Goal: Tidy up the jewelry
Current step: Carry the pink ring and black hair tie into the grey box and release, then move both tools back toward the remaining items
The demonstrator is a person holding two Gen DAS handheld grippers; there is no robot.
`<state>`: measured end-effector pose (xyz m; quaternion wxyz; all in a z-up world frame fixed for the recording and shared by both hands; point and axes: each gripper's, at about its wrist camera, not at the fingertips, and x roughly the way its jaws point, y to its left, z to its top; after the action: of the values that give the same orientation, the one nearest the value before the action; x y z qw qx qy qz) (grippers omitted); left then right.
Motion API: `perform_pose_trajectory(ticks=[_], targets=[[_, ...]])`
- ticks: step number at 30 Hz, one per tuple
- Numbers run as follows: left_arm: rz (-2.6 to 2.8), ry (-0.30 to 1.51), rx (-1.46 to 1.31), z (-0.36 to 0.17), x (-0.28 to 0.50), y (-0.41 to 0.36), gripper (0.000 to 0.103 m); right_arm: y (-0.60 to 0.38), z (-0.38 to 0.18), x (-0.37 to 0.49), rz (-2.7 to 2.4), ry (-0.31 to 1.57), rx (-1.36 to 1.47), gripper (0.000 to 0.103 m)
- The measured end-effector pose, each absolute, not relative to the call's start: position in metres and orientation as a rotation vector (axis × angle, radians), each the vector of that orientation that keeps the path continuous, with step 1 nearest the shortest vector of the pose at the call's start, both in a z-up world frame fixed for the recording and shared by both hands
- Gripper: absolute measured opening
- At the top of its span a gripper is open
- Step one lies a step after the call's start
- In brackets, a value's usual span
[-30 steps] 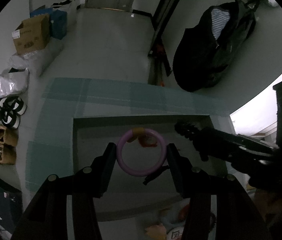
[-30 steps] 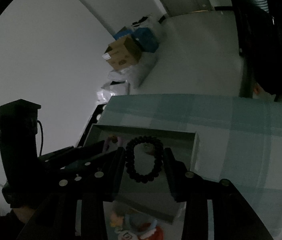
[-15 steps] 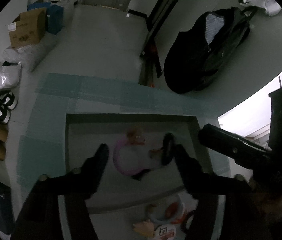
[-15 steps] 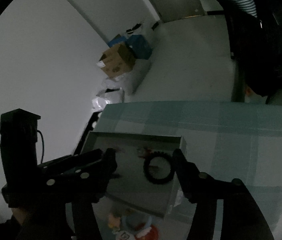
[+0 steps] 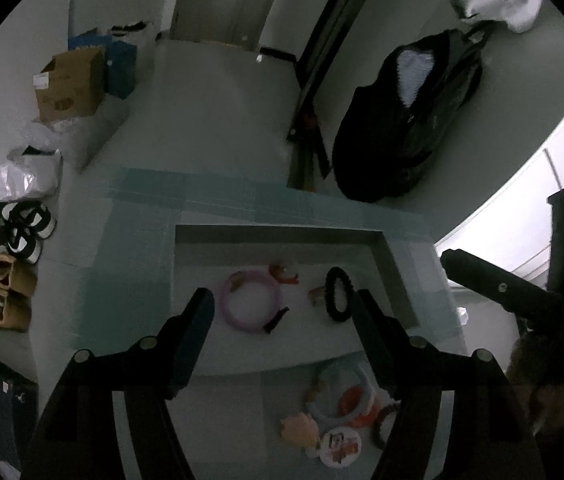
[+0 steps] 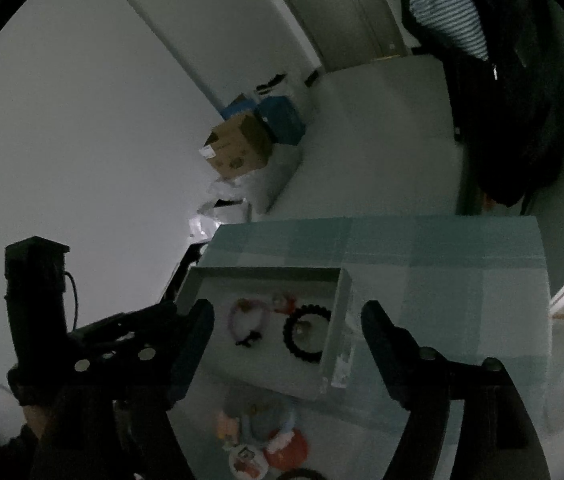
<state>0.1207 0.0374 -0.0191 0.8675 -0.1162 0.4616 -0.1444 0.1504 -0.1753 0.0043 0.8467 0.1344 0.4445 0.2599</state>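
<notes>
A pink bracelet [image 5: 251, 301] and a black beaded bracelet [image 5: 338, 295] lie inside the shallow grey box [image 5: 278, 236] on the teal checked cloth. Both also show in the right wrist view: the pink bracelet [image 6: 247, 319], the black bracelet [image 6: 307, 336], the box [image 6: 266, 273]. My left gripper [image 5: 284, 304] is open and empty above the box's near side. My right gripper [image 6: 287, 318] is open and empty, raised above the box. A small pile of more jewelry [image 5: 338, 416] lies on the cloth in front of the box.
The table's far edge [image 5: 242, 196] drops to the floor. On the floor are a cardboard box [image 5: 70, 86], shoes [image 5: 10, 264] and a black bag [image 5: 410, 120]. The right gripper's body [image 5: 522, 300] is at the right of the left wrist view.
Both grippers opened and let the pink and black bracelets drop into the box. Both then pulled back and up from it.
</notes>
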Motion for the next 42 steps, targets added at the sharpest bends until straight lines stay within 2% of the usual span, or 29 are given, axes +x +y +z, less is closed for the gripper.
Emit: perform_pose_trajectory(ticks=[6,14,18,31,42], targets=[[-0.305,0.901,-0.205,-0.01,0.096,0.035,0.067,-0.178,0.011,0.129,0.552,0.907,0.253,0.084],[-0.285,0.93,-0.174,-0.016,0.073,0.034,0.067,-0.183,0.015,0.1,0.533,0.892,0.211,0.09],[-0.26,0.956,-0.073,-0.022,0.066,0.028,0.067,-0.187,0.014,0.091,0.525,0.914,0.219,0.09],[-0.333,1.139,-0.186,-0.055,0.062,0.028,0.067,-0.192,0.002,0.062,0.485,0.952,0.244,0.093],[-0.337,1.19,-0.175,-0.07,0.068,0.023,0.067,-0.191,-0.025,0.053,0.428,1.06,0.267,0.093]])
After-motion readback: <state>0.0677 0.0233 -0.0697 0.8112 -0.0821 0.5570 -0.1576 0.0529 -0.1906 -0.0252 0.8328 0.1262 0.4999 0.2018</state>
